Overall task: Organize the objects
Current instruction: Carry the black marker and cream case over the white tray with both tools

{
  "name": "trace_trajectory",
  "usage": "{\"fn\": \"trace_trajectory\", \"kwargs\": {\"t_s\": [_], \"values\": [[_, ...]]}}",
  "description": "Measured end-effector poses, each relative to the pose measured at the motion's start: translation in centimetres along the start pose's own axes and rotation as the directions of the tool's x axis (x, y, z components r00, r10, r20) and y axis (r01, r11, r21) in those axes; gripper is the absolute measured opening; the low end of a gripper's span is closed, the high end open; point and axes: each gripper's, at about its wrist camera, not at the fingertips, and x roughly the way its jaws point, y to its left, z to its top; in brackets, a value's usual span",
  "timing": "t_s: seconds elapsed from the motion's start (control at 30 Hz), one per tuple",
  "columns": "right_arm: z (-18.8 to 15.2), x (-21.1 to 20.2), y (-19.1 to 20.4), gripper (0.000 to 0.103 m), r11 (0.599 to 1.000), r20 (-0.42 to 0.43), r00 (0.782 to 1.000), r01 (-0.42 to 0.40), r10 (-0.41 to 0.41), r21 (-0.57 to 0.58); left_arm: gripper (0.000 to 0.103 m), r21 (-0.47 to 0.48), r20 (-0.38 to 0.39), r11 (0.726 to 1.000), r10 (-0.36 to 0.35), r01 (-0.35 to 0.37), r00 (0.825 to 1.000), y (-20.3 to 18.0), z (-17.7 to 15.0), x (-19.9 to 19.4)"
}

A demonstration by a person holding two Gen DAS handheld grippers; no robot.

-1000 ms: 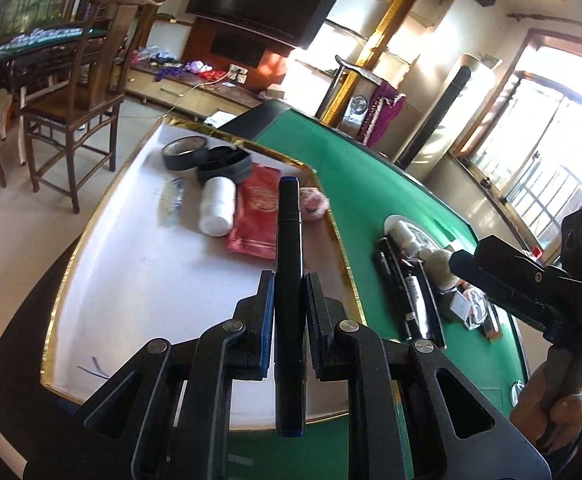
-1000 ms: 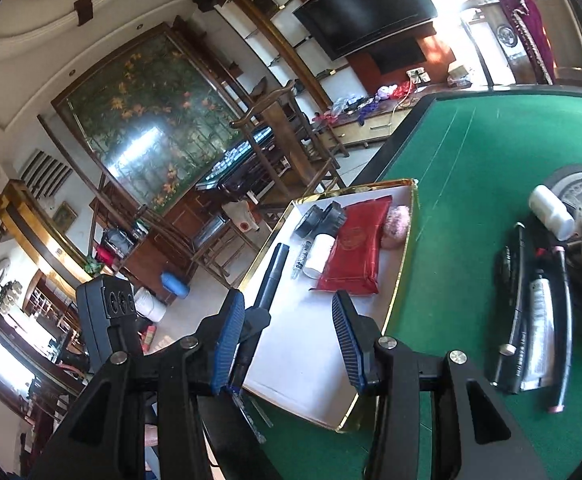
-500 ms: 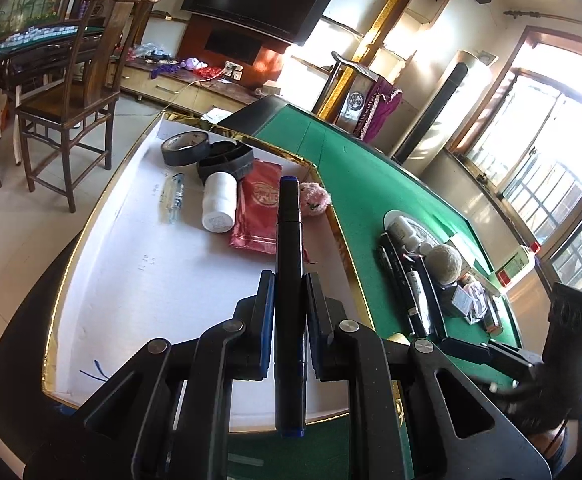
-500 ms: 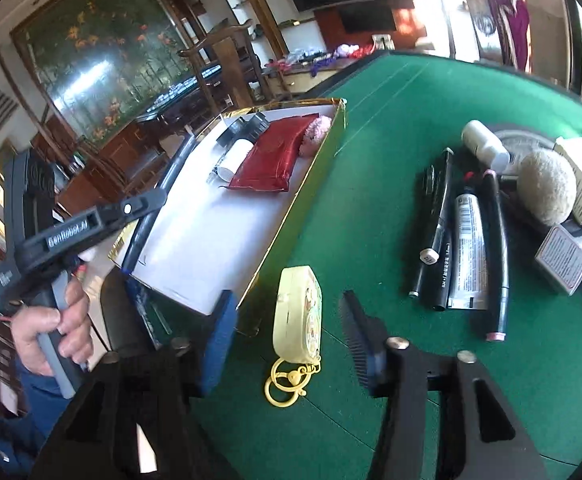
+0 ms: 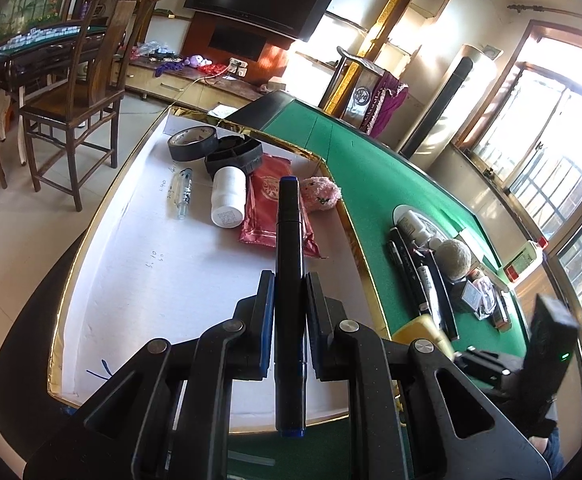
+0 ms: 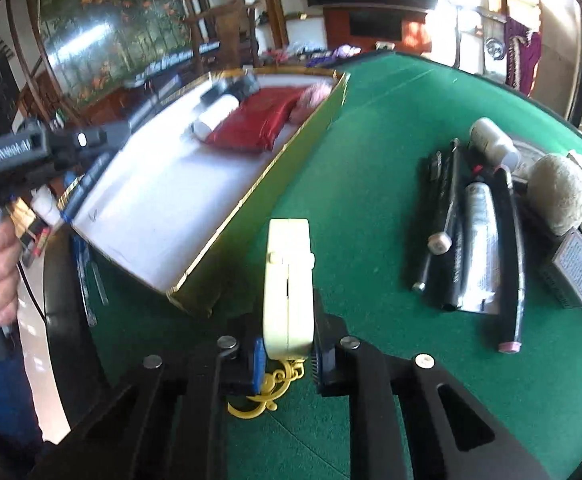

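Note:
My left gripper (image 5: 289,284) is shut on a black marker with blue ends (image 5: 289,240), held above the near half of the white gold-rimmed tray (image 5: 151,264). My right gripper (image 6: 287,340) is closed on a pale yellow case with a yellow keyring clasp (image 6: 287,280), upright over the green felt just right of the tray's near corner (image 6: 179,292). The tray holds a tape roll (image 5: 192,142), a black lid (image 5: 233,155), a white bottle (image 5: 228,196), a red pouch (image 5: 273,208), a pink plush (image 5: 320,199) and a clear pen (image 5: 182,194).
On the green felt (image 6: 371,120) lies a cluster of pens and markers (image 6: 447,216), a silver tube (image 6: 477,240), a white bottle (image 6: 491,140), a fuzzy ball (image 6: 557,194) and small boxes (image 6: 575,268). A wooden chair (image 5: 79,96) stands left of the table.
My right gripper has dropped to the felt and closed on the yellow case, which lay loose between the open jaws half a second ago. The left gripper holds the marker almost still.

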Motion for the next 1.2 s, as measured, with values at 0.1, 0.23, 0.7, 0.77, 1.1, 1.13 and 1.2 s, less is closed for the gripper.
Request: {"fn": "trace_trajectory", "kwargs": {"t_s": [0.1,0.23,0.7,0.77,1.1,1.13,1.2], "values": [[1.2,-1.1,-0.2,0.016,1.000,0.040,0.999,-0.023,0.022,0.019,0.014,-0.007,-0.007,1.000,0.009,-0.010,1.000,0.6,0.2,0.3],[4.3,-2.0,0.7,0.016,0.997,0.092,0.993,-0.076,0.073,0.033,0.014,-0.014,-0.010,0.999,0.037,-0.037,0.999,1.7,0.7,0.4],[16.5,6.9,10.3,0.016,0.985,0.004,0.985,-0.170,0.170,-0.036,0.014,-0.022,-0.105,0.985,0.170,-0.174,0.980,6.8,2.8,2.8],[17.2,9.1,10.8,0.016,0.986,-0.022,0.986,-0.168,0.167,-0.021,0.014,-0.022,-0.118,0.983,0.177,-0.181,0.977,7.2,2.9,3.1],[19.4,16.7,12.6,0.016,0.992,-0.136,0.983,-0.123,0.125,0.023,0.014,-0.021,-0.138,0.975,0.214,-0.219,0.967,8.0,3.8,4.0],[19.4,17.1,12.6,0.016,0.992,-0.151,0.981,-0.123,0.125,0.028,0.014,-0.021,-0.135,0.974,0.220,-0.225,0.966,8.1,3.8,4.0],[19.4,17.6,12.4,0.019,0.991,-0.165,0.978,-0.123,0.129,0.042,0.014,-0.016,-0.133,0.972,0.229,-0.233,0.964,8.0,3.8,4.1]]}}
